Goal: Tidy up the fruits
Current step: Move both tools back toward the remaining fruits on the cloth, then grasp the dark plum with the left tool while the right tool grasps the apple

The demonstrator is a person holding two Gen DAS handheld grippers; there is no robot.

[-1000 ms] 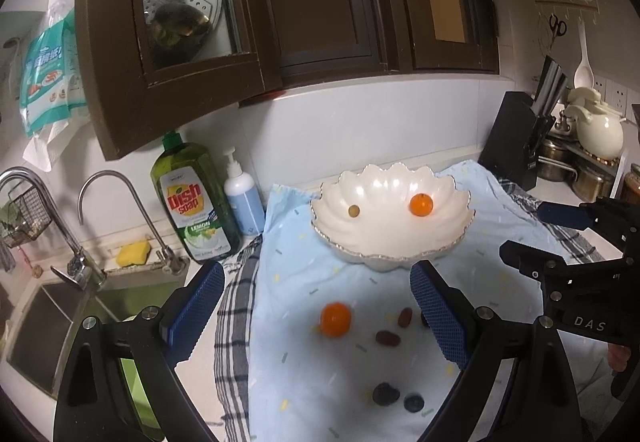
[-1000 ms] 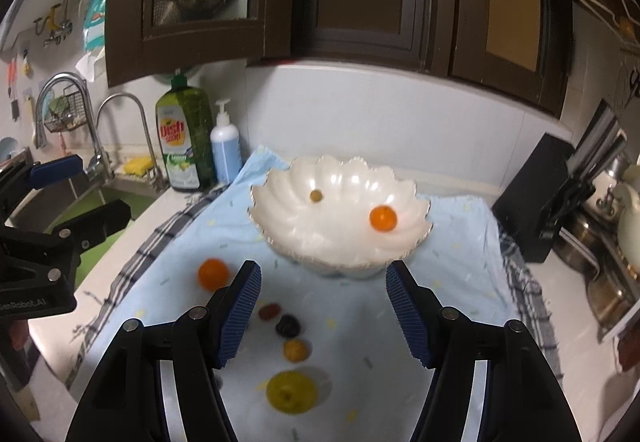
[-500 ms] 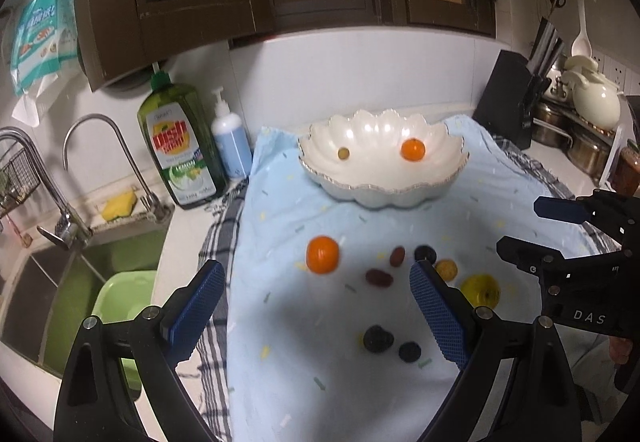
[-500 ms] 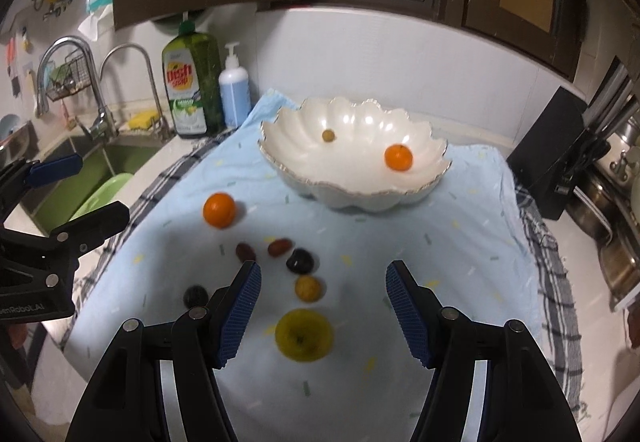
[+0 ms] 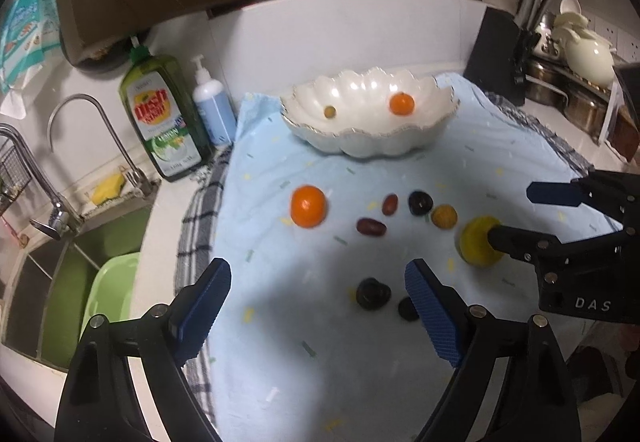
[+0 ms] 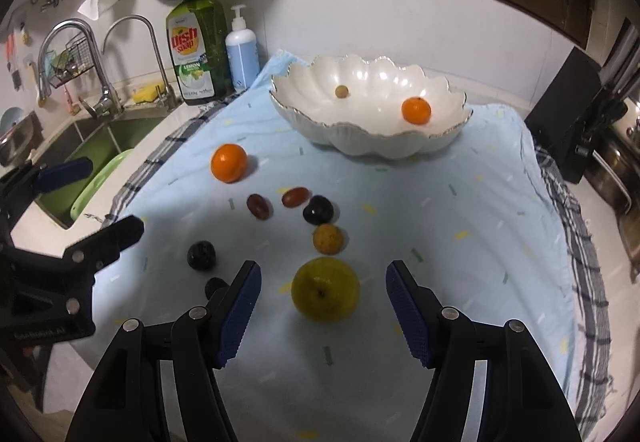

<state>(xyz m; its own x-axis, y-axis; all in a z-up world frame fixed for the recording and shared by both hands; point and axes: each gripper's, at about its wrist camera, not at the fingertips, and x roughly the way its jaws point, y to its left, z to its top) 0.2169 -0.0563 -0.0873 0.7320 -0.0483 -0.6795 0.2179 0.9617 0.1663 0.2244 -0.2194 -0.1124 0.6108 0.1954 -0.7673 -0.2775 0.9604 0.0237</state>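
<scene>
Both tongs are spread wide with nothing between the pads: the left tongs hang over the near part of the blue cloth, and the right tongs sit just in front of the yellow apple, which lines up with the gap.

Container first: the white scalloped bowl sits at the back of the cloth on the counter, with a small orange and one greenish grape inside, well apart from each other.

Loose on the cloth: a bigger orange off to the left, two red grapes, a dark plum, a small yellow-orange fruit just behind the apple, and two dark fruits near the left tongs.

Dish soap bottle and pump bottle stand left of the bowl by the sink. Knife block is off to the right.
</scene>
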